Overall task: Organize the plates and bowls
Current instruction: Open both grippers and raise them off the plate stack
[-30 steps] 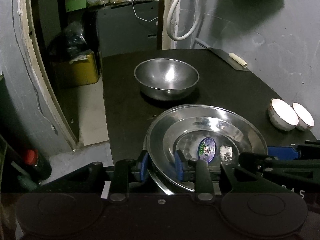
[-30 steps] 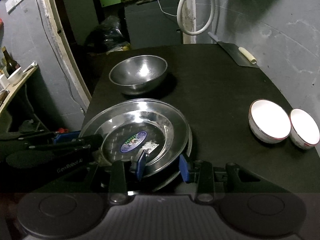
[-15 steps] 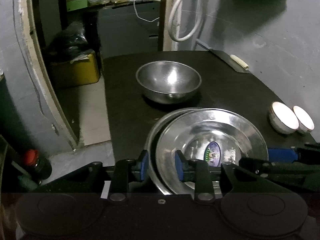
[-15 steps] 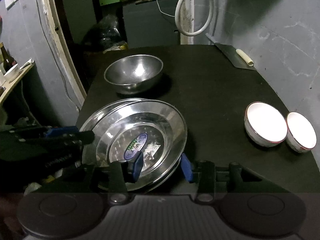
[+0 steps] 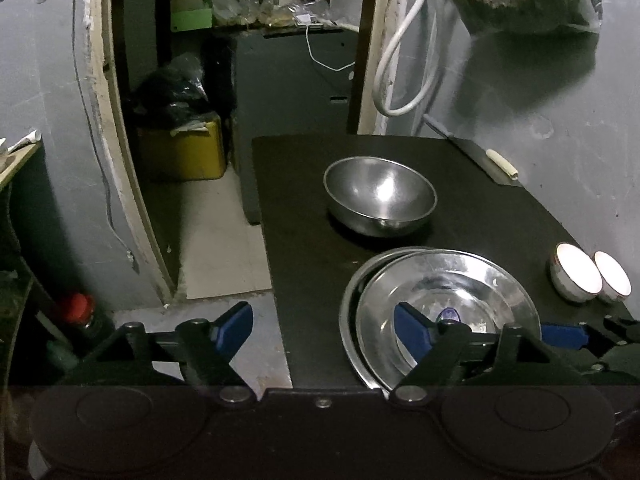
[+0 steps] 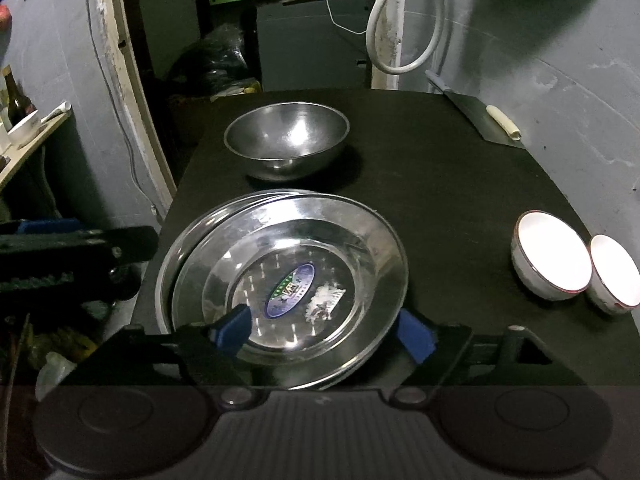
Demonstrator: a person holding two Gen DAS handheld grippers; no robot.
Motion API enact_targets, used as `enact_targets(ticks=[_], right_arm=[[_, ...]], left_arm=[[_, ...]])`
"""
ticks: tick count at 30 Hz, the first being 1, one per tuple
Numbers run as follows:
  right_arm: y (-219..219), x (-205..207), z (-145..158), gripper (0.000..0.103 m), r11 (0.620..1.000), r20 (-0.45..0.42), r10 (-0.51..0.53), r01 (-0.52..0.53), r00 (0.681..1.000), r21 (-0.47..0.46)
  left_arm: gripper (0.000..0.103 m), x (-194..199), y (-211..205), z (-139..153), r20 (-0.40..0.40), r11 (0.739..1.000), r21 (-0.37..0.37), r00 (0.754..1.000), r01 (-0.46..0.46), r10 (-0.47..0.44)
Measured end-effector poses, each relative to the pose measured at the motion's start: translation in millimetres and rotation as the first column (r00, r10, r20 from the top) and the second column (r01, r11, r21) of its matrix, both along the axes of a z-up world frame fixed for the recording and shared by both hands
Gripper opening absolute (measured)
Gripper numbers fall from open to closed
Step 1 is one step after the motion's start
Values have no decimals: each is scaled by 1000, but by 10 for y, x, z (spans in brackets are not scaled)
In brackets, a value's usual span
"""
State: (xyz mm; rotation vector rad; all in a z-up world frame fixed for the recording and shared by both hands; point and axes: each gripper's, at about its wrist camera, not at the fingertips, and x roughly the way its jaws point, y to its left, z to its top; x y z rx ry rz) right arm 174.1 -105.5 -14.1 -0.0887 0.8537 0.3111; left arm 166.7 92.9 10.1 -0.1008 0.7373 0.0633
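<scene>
From the left wrist, the left gripper (image 5: 324, 326) now stands with its jaws spread wide and nothing between them; a second ago they were closed on the near rim of the plates. It has also drawn off to the left, so one blue finger hangs over the floor and the other over the plate edge. The top plate (image 5: 452, 292) sits inside the bottom plate (image 5: 347, 300), shifted a little right so the lower rim shows as a crescent on the left. Beyond them on the dark table (image 5: 304, 208) stands the steel bowl (image 5: 380, 196), and two small white bowls (image 5: 588, 278) sit side by side, well apart to the right.

From the right wrist, the right gripper (image 6: 324, 332) has opened as well, its blue fingers straddling the top plate's (image 6: 288, 280) near rim without pinching it. The plate, which hung tilted half a second ago, now lies flat on the bottom plate (image 6: 168, 264). I take the plate stacking as done; the steel bowl (image 6: 286, 142) and the white bowls (image 6: 576, 270) likely come next.
</scene>
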Motion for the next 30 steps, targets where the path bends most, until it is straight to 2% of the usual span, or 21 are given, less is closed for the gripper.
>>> enact_targets(ticks=[2, 4, 6, 8, 10, 12, 21, 26, 30], right_arm=[[23, 8, -30, 88, 1000, -6, -8, 8, 1000, -1], [46, 17, -47, 91, 1000, -9, -7, 7, 1000, 3], [79, 23, -67, 97, 1000, -8, 1, -1, 1000, -4], [88, 20, -77, 97, 1000, -8, -1, 1, 1000, -6], [65, -12, -72, 97, 1000, -8, -13, 13, 1000, 9], [14, -51, -41, 102, 999, 6, -27, 26, 1000, 28], [-288, -375, 278, 103, 992, 118, -25, 10, 993, 125], [-621, -695, 458, 103, 981, 181, -53, 17, 982, 194], [-902, -976, 558, 103, 975, 196, -67, 22, 978, 223]], left_arm=[[82, -29, 21, 20, 6, 1000, 4, 1000, -3, 3], [87, -44, 44, 50, 11, 1000, 3, 1000, -8, 7], [89, -71, 70, 84, 22, 1000, -1, 1000, -16, 16], [91, -95, 90, 117, 33, 1000, -5, 999, -19, 19], [99, -120, 92, 141, 40, 1000, -3, 999, -19, 19], [100, -157, 100, 168, 59, 1000, -11, 998, -23, 24], [102, -297, 64, 309, 106, 997, -74, 994, -32, 40], [102, -456, -15, 381, 125, 996, -79, 991, -47, 57], [102, -684, -129, 464, 117, 996, -78, 992, -46, 54]])
